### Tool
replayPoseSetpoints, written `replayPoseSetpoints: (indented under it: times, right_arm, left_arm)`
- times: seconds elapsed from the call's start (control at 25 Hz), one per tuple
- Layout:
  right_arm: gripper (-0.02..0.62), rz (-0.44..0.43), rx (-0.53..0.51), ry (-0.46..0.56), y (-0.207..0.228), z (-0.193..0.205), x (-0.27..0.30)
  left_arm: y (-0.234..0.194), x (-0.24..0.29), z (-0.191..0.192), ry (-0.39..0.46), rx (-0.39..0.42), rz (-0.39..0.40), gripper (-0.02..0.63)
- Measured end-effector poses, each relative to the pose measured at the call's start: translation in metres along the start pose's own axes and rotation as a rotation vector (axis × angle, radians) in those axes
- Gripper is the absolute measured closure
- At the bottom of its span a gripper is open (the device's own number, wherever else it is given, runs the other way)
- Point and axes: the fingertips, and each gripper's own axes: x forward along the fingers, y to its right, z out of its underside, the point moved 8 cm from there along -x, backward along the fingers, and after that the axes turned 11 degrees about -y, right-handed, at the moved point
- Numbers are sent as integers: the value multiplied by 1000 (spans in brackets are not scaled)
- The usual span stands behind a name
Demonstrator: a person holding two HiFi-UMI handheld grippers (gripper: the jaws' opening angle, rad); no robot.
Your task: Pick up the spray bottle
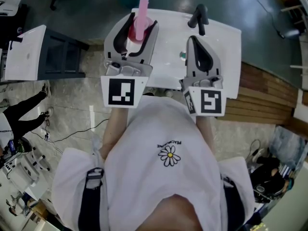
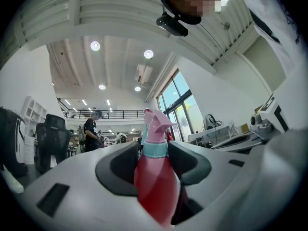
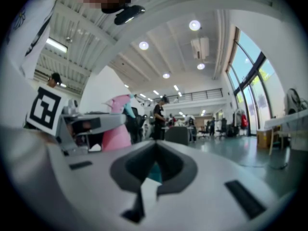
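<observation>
Our left gripper has its jaws partway apart and clamped on the bottle. The pads grip the body below the collar, which we judge leaves the spray head free and the bottle upright over the table. The right gripper, at 3 o'clock of it, is closed on nothing, waiting aside. The bottle is pinkish-red with a teal collar. Its pink nozzle points toward 3 o'clock in the left gripper view.

the right gripper sits closed, spray bottle at left.
</observation>
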Motion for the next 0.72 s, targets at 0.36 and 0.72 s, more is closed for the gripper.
replayPoseSetpoints:
  times: [0.36,0.72]
  right_arm:
    - [568,7,-16,2,0,-4,0]
    - [566,8,-21,3,-2,-4,1]
  left_arm:
    - [-6,2,-1,3,-29,-8,402]
    - [-6,1,-1,8,-30,0,402]
